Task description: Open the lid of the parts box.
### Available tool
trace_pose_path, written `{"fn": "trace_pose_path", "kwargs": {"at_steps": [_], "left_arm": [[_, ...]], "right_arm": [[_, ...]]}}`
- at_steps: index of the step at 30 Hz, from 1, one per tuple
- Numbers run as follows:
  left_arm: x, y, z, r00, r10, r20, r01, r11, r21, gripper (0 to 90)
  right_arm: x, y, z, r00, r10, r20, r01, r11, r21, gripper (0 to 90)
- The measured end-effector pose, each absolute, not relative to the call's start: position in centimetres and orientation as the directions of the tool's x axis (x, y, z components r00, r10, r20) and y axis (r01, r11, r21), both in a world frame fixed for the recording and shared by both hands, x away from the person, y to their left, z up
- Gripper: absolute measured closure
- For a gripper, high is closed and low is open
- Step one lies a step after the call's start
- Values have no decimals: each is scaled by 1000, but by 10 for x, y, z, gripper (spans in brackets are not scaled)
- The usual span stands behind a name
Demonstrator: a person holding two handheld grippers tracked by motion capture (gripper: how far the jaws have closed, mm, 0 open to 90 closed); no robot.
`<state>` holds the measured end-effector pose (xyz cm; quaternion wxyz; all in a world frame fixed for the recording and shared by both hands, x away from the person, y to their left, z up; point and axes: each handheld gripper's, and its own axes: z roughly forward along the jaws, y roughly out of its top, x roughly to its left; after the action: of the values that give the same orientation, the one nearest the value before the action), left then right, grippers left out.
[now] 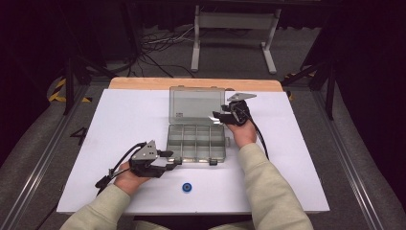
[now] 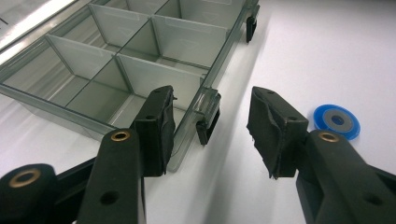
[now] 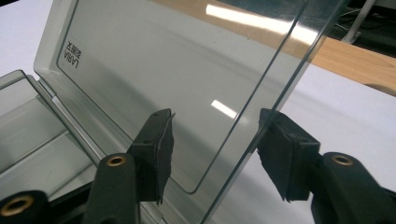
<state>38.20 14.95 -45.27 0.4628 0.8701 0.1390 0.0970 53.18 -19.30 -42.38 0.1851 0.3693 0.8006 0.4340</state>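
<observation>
**Clear compartment box, lid raised, between two hand-held grippers**

A transparent, grey-tinted plastic organiser box (image 1: 197, 142) lies at the middle of a smooth white table (image 1: 119, 120), whose far edge is a strip of bare wood. The tray is rectangular and shallow, cut by thin moulded walls into a grid of small square-cornered cells; the cells seen in the left gripper view are empty. Its flat lid (image 1: 197, 106) stands open on the far side, hinged along the tray's back edge: a glossy pane with rounded corners, a raised rim and a small printed label near one corner. Two dark snap latches (image 2: 208, 122) hang from the tray's near wall.

The left gripper (image 1: 168, 161), matt black with brass-coloured pivot pins and rough, frayed-looking rubber pads, is released. Its jaws straddle the near corner of the tray: one pad lies against the clear wall, the other stands apart over bare table, with a latch between them.

The right gripper (image 1: 221, 117) is at the lid's right-hand edge. The thin pane passes between its jaws; whether either pad touches it cannot be told, and it is not clenched on it.

A small blue ring (image 1: 186, 187) with a grey centre, flat and round, lies on the table near the person's edge, just beside the left gripper and apart from the box.
</observation>
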Motion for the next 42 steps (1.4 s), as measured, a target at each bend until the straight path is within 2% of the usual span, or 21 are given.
{"fn": "trace_pose_path", "kwargs": {"at_steps": [9,28,42], "left_arm": [[382,149,-453,942,333,38,154,-531,833,512],[382,149,-453,943,331,38,153,-532,833,513],[382,150,-452,946,324,31,154,-530,834,493]], "right_arm": [[535,-194,-429,-639,769,32,456,345,820,383],[538,-195,-436,-623,778,81,504,321,802,349],[527,-196,-423,-650,759,44,474,359,804,336]]}}
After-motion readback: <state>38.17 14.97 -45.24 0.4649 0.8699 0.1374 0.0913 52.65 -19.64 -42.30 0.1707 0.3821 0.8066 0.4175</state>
